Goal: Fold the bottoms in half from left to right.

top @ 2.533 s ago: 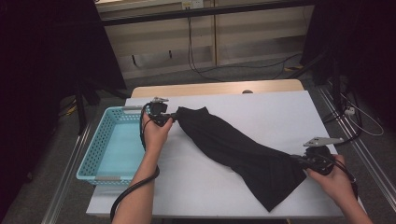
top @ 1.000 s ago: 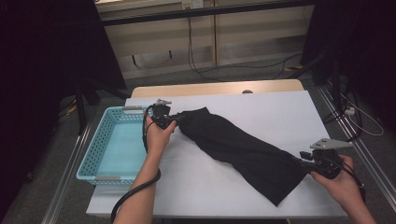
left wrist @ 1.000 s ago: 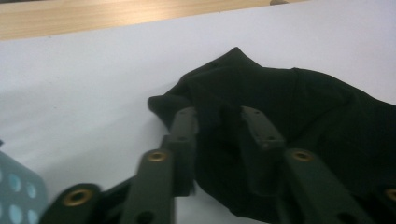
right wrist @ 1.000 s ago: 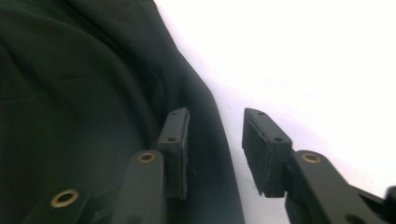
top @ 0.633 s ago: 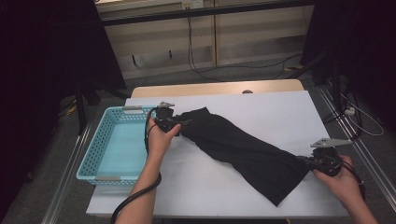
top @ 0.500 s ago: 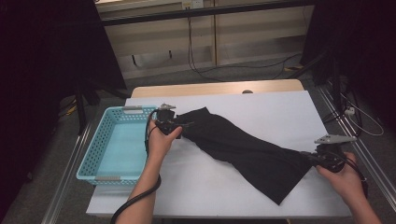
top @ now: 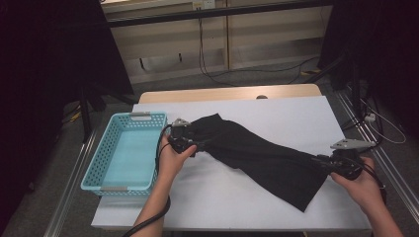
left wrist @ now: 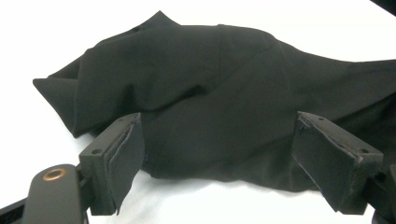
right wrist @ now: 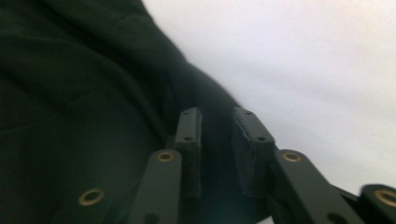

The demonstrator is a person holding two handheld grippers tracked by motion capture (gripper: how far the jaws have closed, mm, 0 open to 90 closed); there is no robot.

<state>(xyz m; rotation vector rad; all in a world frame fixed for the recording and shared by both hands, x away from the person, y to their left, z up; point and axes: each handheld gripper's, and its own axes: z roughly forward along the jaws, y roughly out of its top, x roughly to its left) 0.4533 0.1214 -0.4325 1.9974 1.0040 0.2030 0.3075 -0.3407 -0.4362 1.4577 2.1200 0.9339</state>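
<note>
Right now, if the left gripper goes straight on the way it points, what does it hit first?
The black cloth. The left gripper has just been opening, its jaws wide with the cloth's near edge between them, pads apparently not pressing. Depth is hard to judge.

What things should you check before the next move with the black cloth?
1. Left tool let go of the black cloth: ok. Its jaws have just been opening and stand wide, the pads clear of the cloth between them.
2. Right tool gripping the cloth's far end: cannot tell. The jaws are near together with cloth between them, after opening a little.
3. Cloth lying flat: not ok. It is bunched and folded near the left tool.
4. Cloth fully on the white table: ok.
5. Blue basket ready beside the cloth: ok, its inside looks bare.
</note>
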